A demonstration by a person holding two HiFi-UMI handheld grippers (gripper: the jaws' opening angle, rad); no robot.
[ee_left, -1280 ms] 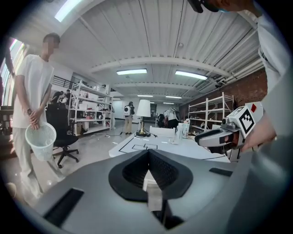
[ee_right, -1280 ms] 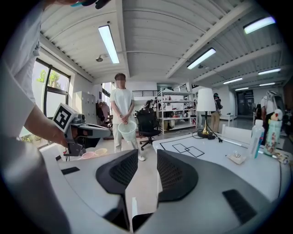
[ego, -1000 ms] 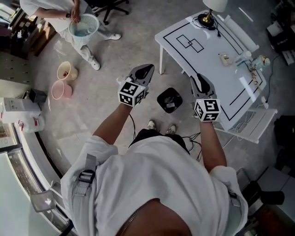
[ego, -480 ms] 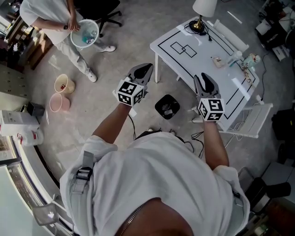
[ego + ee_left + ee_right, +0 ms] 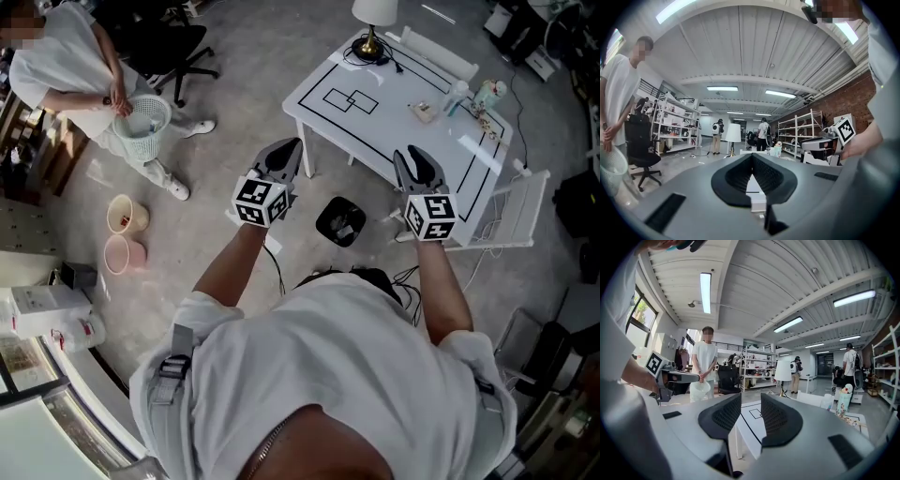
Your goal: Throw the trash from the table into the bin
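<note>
Fingers (image 5: 733,180) of your left gripper (image 5: 284,157) are pressed together on nothing, while on your right gripper (image 5: 418,169) the fingers (image 5: 723,418) stand partly apart and empty, with the white table (image 5: 375,131) showing through the gap. You stand over the black bin (image 5: 341,221), which sits on the floor just beside the table's near edge, between your two outstretched arms. Something pale already lies inside it. The trash waits on the tabletop: a small pale scrap (image 5: 427,112) near a bottle (image 5: 457,95), well apart from both grippers. Both tools point roughly level toward the table, which reads as an approach. The half-open right gripper looks readied for the pick, the shut left one idle, and the bin is placed for a short drop once you have something in hand
</note>
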